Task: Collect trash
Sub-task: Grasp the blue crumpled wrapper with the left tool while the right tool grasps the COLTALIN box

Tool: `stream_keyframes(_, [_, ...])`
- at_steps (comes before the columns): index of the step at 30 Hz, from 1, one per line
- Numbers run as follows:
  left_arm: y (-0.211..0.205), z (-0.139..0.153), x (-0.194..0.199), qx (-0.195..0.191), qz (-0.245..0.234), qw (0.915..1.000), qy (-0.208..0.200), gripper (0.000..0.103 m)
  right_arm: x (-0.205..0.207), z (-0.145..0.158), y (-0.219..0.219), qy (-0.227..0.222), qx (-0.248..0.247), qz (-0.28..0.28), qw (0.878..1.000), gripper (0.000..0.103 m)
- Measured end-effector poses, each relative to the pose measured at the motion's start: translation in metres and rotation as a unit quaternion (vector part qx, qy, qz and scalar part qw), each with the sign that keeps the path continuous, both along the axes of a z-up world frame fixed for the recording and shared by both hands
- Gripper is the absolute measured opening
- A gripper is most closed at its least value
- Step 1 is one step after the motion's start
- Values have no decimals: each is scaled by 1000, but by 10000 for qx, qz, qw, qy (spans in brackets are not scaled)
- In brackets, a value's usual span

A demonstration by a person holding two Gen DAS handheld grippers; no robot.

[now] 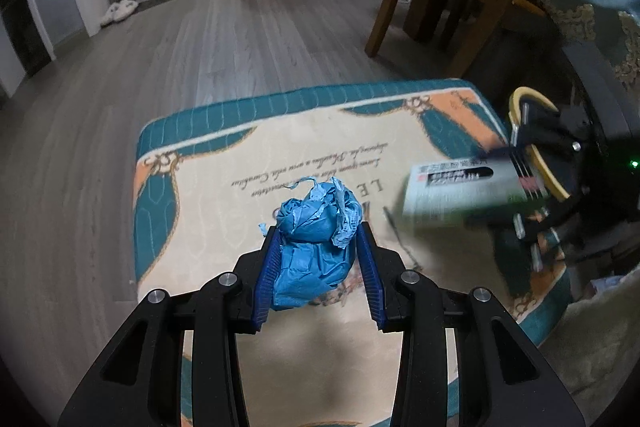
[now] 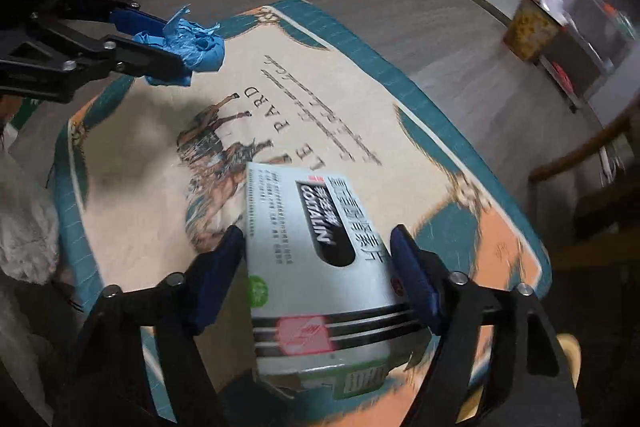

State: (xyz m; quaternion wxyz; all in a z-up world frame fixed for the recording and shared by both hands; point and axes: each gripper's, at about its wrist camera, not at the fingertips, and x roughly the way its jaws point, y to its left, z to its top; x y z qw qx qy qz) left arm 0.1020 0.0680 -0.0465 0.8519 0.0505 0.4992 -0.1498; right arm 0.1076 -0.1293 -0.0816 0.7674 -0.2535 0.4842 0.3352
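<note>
The left hand-held gripper (image 1: 318, 247) clenches a crumpled blue paper wad (image 1: 316, 227) above the rug (image 1: 208, 163). The right hand-held gripper (image 2: 316, 267) grasps a grey box (image 2: 312, 247) over the rug's orange corner. Bare wood floor (image 1: 200, 47) surrounds the rug.

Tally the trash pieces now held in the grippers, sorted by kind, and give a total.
Crumpled blue paper wad, in the left gripper: 1
Silver-grey carton box, in the right gripper: 1
Total: 2
</note>
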Motion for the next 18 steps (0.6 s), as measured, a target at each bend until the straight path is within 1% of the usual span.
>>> stream_keyframes(2, [-5, 1, -1, 25, -66, 10000, -7, 40, -5, -6, -9, -57, -252, -295, 9992, 22])
stream_keyframes(3, [-6, 0, -1, 43, -93, 9999, -6, 40, -8, -14, -14, 58, -333, -428, 9985, 22])
stream_keyframes(6, [-9, -1, -5, 132, -143, 9998, 12, 40, -19, -25, -19, 146, -458, -458, 9978, 22])
stream_keyframes(9, [-9, 0, -7, 122, -154, 9998, -4, 40, -22, -22, -26, 148, -336, -575, 9977, 24])
stream_keyframes(10, [-9, 0, -7, 139, -171, 9998, -19, 40, -22, -20, -28, 136, -274, -621, 9976, 36])
stream_keyframes(11, [-10, 0, -7, 153, -181, 9997, -23, 40, -23, -17, -32, 108, -213, -660, 9975, 57])
stream_keyframes(13, [-10, -1, -7, 166, -189, 9997, -18, 40, -23, -11, -40, 95, 17, -686, 9976, 75])
stream_keyframes(16, [-10, 0, -5, 173, -202, 9996, -28, 40, -20, -8, -49, 176, 195, -731, 9970, 90])
stream_keyframes(17, [-11, 0, -5, 172, -214, 9996, -28, 40, -21, -9, -50, 190, 197, -670, 9974, 93])
stream_keyframes(18, [-11, 0, -5, 185, -239, 9995, -42, 40, -21, -11, -50, 215, 177, -618, 9977, 94])
